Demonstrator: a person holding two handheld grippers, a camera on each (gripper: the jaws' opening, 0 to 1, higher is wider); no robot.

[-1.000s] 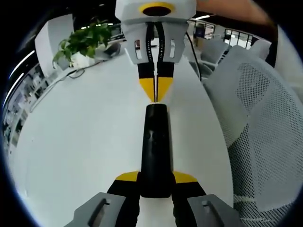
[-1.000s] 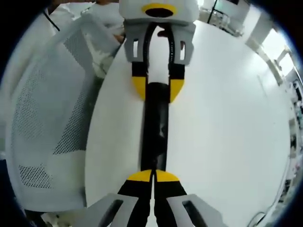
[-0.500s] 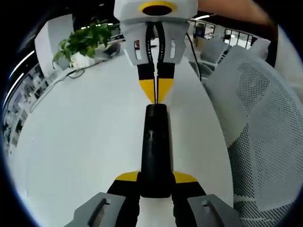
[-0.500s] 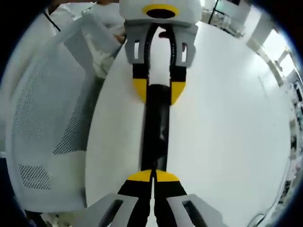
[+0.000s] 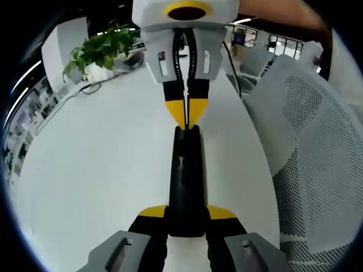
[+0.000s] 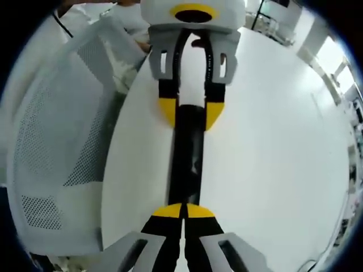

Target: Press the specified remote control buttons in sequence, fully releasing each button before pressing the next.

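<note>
A slim black remote [image 5: 185, 170] lies lengthwise over the white table [image 5: 102, 164], and my left gripper [image 5: 186, 214] is shut on its near end, a yellow fingertip on each side. My right gripper [image 5: 186, 116] comes in from the top with its jaws shut, and its yellow tips touch the remote's far end. In the right gripper view, the shut right gripper [image 6: 182, 211] rests over the near end of the remote [image 6: 187, 153]. At the far end of it the left gripper [image 6: 191, 113] clamps the remote.
A white mesh chair [image 5: 317, 147] stands close against the table's edge, also seen as the chair [image 6: 57, 141] in the right gripper view. A potted plant [image 5: 99, 51] and a cable stand at the table's far corner. More chairs and desks lie beyond.
My right gripper has edged closer along the remote, so its shut tips now overlap the remote's far end instead of stopping just short. The left gripper and the remote hold still.
</note>
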